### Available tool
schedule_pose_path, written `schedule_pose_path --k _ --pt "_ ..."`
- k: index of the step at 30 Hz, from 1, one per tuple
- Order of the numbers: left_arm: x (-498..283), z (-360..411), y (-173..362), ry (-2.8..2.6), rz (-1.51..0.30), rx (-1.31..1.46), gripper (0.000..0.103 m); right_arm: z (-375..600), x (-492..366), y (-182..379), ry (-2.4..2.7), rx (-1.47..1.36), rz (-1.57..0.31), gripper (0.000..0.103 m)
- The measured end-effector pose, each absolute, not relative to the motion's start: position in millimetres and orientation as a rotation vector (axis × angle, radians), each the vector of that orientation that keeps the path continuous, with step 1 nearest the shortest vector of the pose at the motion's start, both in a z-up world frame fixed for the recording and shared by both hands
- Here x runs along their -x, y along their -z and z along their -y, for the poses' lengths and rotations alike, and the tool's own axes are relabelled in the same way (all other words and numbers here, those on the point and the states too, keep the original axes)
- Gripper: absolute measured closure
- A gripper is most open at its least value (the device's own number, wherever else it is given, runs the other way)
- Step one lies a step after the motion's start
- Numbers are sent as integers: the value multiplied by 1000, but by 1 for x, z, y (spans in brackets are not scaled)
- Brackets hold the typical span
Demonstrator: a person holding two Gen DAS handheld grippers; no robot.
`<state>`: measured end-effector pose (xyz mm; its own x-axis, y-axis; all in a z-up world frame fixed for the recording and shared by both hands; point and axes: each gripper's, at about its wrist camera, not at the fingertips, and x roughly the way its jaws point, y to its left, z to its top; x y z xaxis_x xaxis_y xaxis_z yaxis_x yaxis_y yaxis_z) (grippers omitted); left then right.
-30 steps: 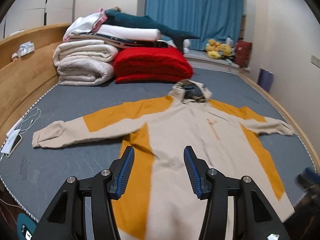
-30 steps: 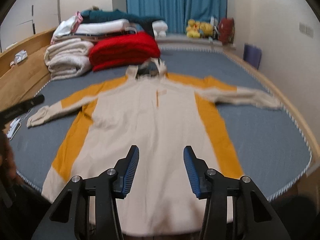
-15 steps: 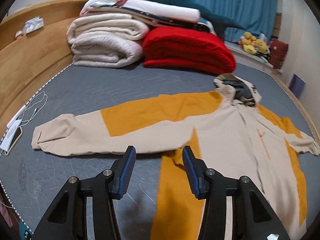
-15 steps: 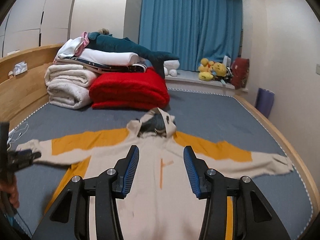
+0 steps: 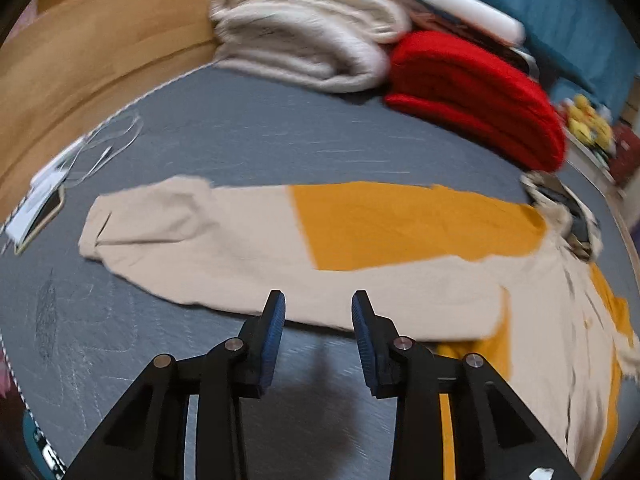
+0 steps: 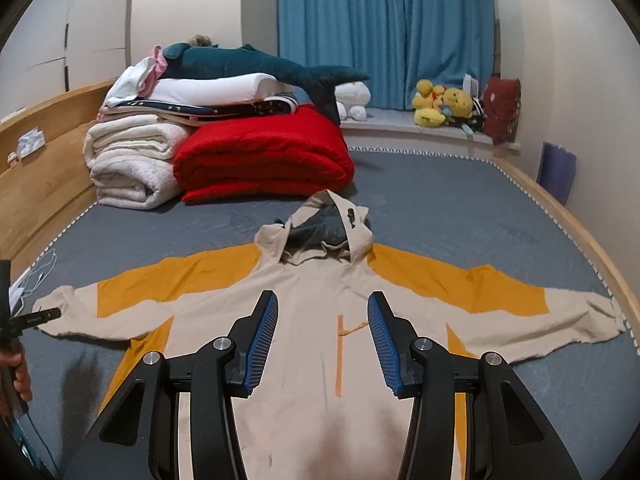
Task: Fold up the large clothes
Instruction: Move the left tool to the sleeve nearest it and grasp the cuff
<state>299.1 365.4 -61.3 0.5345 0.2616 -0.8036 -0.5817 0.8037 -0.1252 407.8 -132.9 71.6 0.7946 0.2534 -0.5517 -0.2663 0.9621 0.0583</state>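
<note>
On the bed (image 6: 460, 200), the jacket (image 6: 308, 320) shows no legible writing.

a blue curtain (image 6: 384, 28) hangs behind the grey mattress (image 6: 460, 204), wooden bedframe (image 6: 44, 148) along its side.

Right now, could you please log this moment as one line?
jacket: flat, unfolded | left gripper: open, above sleeve edge | right gripper: open, over chest
</note>
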Motion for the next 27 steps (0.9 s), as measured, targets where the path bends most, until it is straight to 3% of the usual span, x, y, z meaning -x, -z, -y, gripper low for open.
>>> schedule_pose_path --k 7,12,16,18,21,24,27 --pt "-271 -465 105 -675 -845 794 70 126 -408 -65 -267 84 -550 56" --pt "-246 -515 125 -772 -827 945 56 120 -413 -56 -260 73 -559 55" --pt "-227 -540 144 -816 -810 1077 56 120 -427 -43 -268 43 -615 35" --pt "-224 -549 153 -821 -803 1106 56 120 -432 -38 -268 31 -636 34" --pt "-222 -559 164 -815 -784 1124 60 119 -437 -30 -252 17 -656 34" --pt "-223 -560 168 -812 -755 1132 95 124 -442 -24 -192 -6 -676 34" --pt "-224 -557 156 -822 -681 1132 102 126 -448 -19 -169 10 -702 34"
